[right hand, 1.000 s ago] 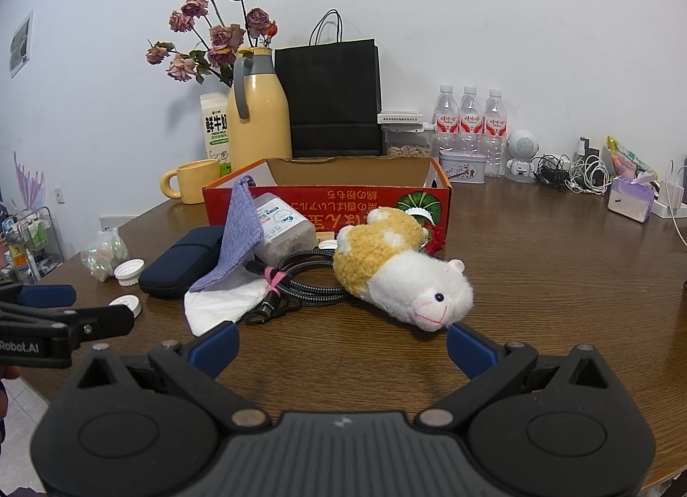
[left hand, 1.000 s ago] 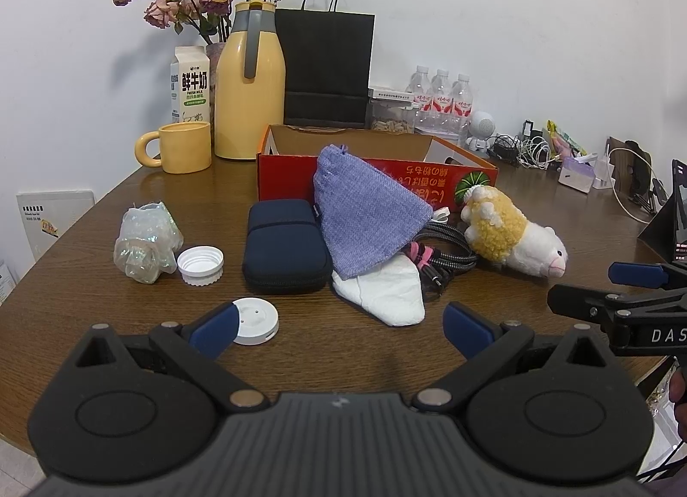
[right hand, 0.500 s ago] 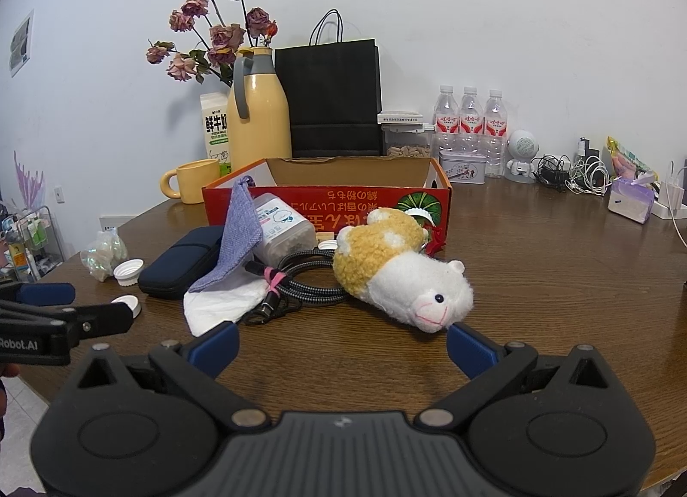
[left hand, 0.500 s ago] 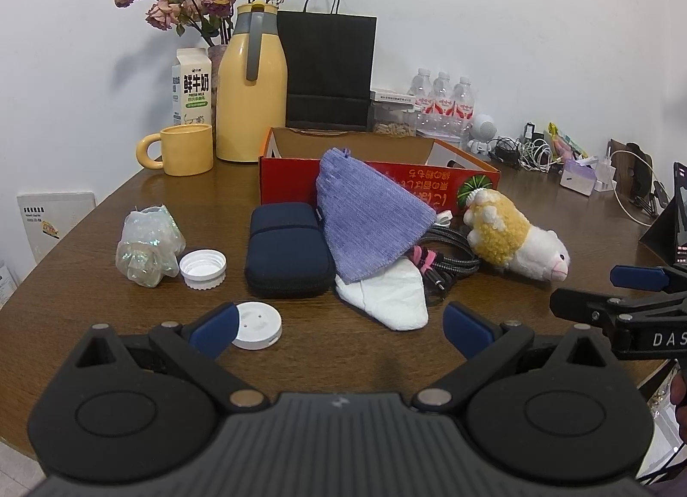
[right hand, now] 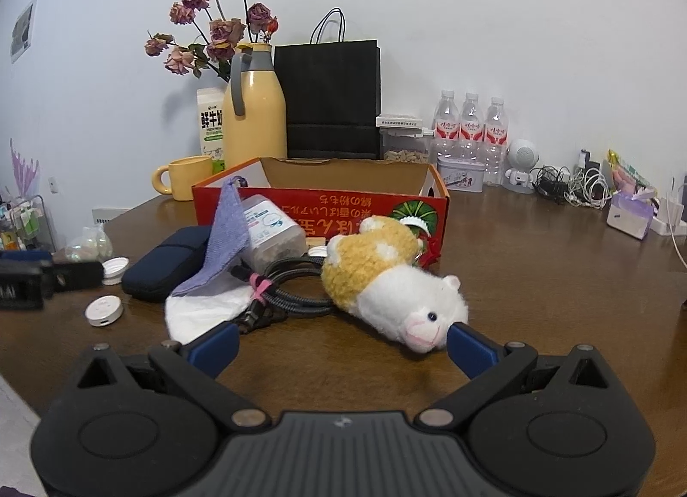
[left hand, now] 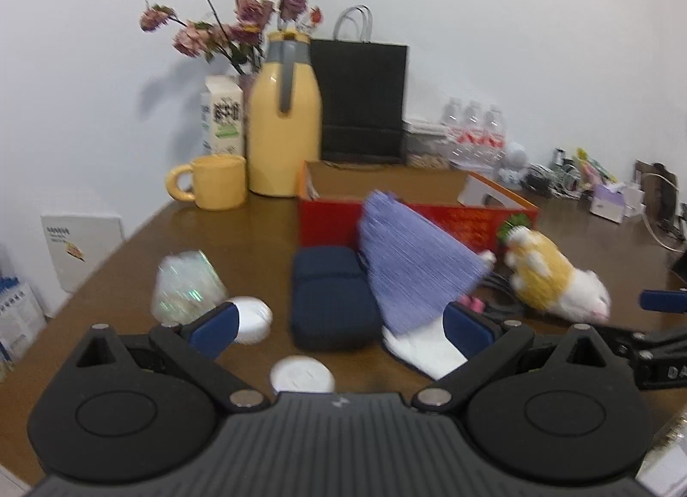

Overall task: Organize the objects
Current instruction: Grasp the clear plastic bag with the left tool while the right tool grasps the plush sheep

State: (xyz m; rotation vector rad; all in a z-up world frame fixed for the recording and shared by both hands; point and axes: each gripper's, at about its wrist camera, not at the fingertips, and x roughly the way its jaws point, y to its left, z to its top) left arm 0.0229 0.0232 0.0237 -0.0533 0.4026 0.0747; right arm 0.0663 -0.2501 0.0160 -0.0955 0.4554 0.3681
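Both grippers have pushed in toward the clutter since a moment ago, each with its fingers spread wide and holding nothing. From the left, a crumpled clear wrapper (left hand: 186,286) and two white caps lie near the table's edge, the left gripper (left hand: 339,325) hanging above the navy pouch (left hand: 332,297). A purple cloth (right hand: 227,235) leans on the red box (right hand: 322,213). Farther right, the right gripper (right hand: 341,344) sits just near the plush toy (right hand: 393,286), its right fingertip beside the snout.
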